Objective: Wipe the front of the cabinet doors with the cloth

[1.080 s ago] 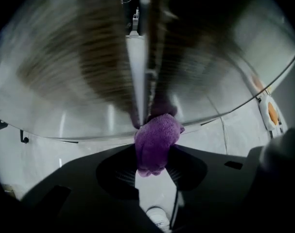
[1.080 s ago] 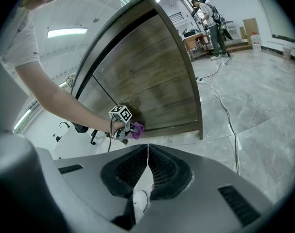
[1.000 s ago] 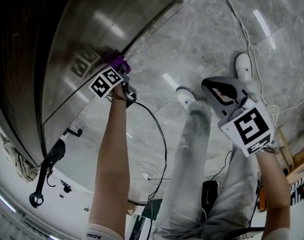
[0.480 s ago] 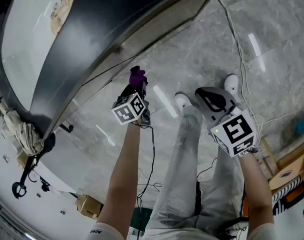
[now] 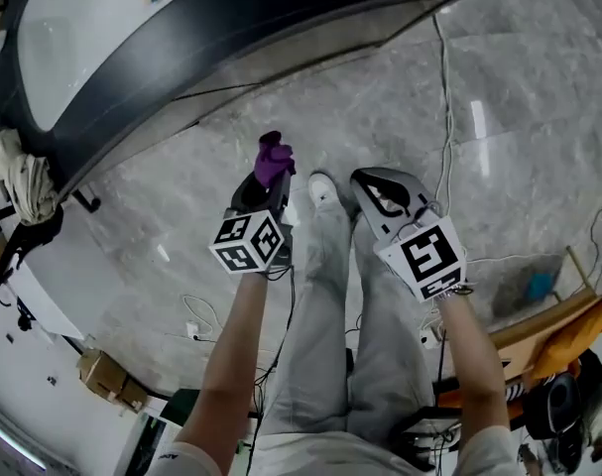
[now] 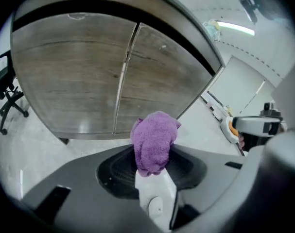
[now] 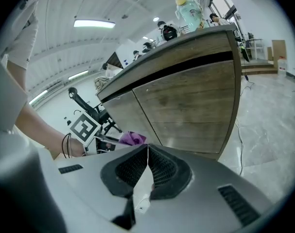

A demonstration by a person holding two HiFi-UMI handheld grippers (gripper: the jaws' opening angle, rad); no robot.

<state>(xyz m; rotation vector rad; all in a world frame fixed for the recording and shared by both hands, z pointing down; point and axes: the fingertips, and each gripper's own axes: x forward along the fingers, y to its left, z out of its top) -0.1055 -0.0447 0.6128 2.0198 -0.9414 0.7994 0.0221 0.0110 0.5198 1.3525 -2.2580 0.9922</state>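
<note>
**Out in front of the cabinet doors (image 6: 89, 81), the cloth (image 6: 154, 142) was held ready**

On the left, the cloth was pinched tight by the left gripper (image 5: 268, 178). Its soft end was left poking out so it could be rubbed on the wood. The doors were not touched by it. On the right, the right gripper (image 5: 380, 194) was held closed with nothing in it, out of the way.

Both bare forearms reach forward and down, the left forearm (image 5: 231, 355) and the right forearm (image 5: 471, 350) on either side of the person's trousered legs (image 5: 330, 305). The left tongs (image 5: 269, 175) are clamped on a bunched purple cloth (image 5: 274, 157) (it pokes out past the tips). The right tongs (image 5: 363, 179) have their jaws pressed together with nothing between them, held about level with the left.
</note>
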